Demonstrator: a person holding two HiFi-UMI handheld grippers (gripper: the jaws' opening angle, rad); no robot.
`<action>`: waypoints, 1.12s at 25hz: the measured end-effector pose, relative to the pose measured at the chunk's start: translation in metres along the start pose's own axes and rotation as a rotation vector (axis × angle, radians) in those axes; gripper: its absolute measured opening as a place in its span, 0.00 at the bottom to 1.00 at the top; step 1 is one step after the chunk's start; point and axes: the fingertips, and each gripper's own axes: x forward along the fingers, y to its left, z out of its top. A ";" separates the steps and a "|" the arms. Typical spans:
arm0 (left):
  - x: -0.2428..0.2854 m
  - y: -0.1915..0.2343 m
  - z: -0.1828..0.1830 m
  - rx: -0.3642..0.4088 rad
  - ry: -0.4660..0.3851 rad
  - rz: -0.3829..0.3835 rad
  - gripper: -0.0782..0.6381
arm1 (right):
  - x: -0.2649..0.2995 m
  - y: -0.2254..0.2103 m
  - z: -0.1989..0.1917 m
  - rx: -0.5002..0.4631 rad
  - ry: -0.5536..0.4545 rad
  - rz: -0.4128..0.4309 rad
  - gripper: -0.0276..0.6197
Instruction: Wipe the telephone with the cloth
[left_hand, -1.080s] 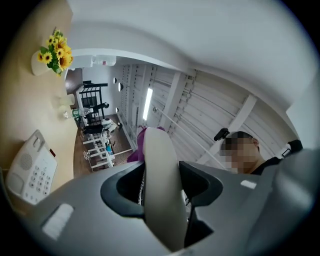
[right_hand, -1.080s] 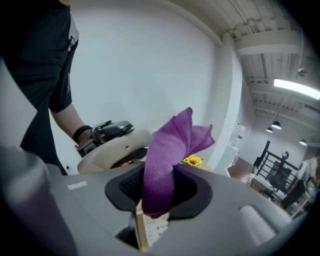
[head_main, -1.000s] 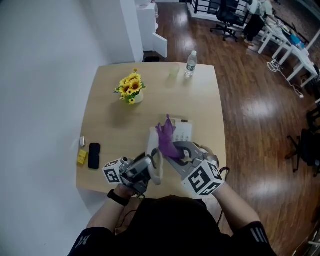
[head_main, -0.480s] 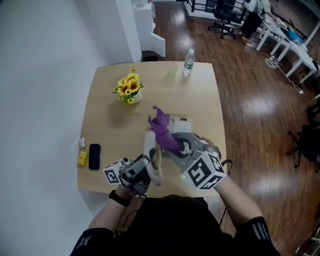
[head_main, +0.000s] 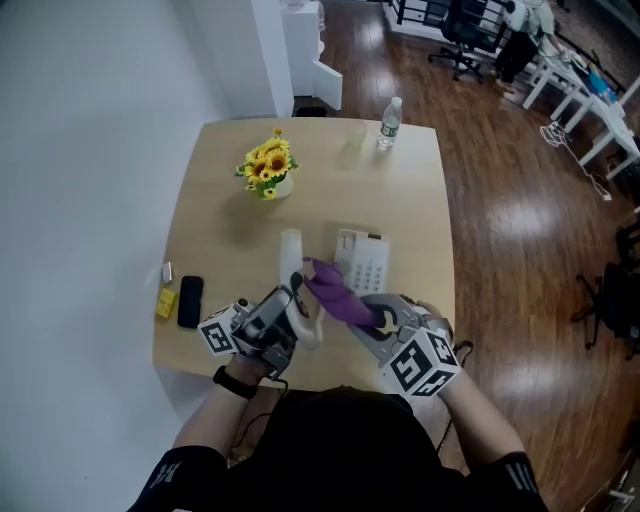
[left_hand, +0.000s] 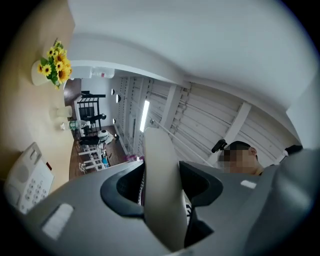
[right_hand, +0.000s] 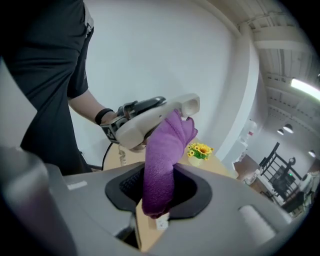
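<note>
Surface: pale wood table (head_main: 400, 190), its left edge close to a white wall (head_main: 90, 150). Dark plank floor (head_main: 520, 200) to the right; office chairs (head_main: 462, 25) and white desks (head_main: 590, 110) at the far right. On the table: sunflowers (head_main: 267, 168) in a white pot, far left of centre; bottle (head_main: 389, 122) at the far edge; black phone (head_main: 188, 301) near the left edge.

Telephone in two parts. Base (head_main: 362, 262) lies mid-table, keypad up. Handset (head_main: 291, 265) is lifted off it, just left of it. Its long axis runs away from the person, far end pointing roughly at the sunflowers.

Left gripper (head_main: 288, 318): clamped on the handset's near end, white bar filling the gap between the jaws.

Right gripper (head_main: 372, 318): clenched on a purple cloth (head_main: 335, 293). The cloth reaches out of the jaws to the left, its free end pressed against the handset's right side, partway along.
</note>
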 end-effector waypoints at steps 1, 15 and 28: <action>0.002 -0.002 0.006 0.015 -0.012 -0.004 0.40 | 0.002 0.004 -0.004 0.003 0.011 0.010 0.22; 0.004 -0.012 0.021 0.023 -0.100 -0.034 0.40 | 0.012 0.065 0.007 -0.136 0.002 0.162 0.22; 0.002 -0.020 0.021 -0.001 -0.126 -0.088 0.40 | 0.022 0.053 0.019 -0.105 -0.007 0.139 0.22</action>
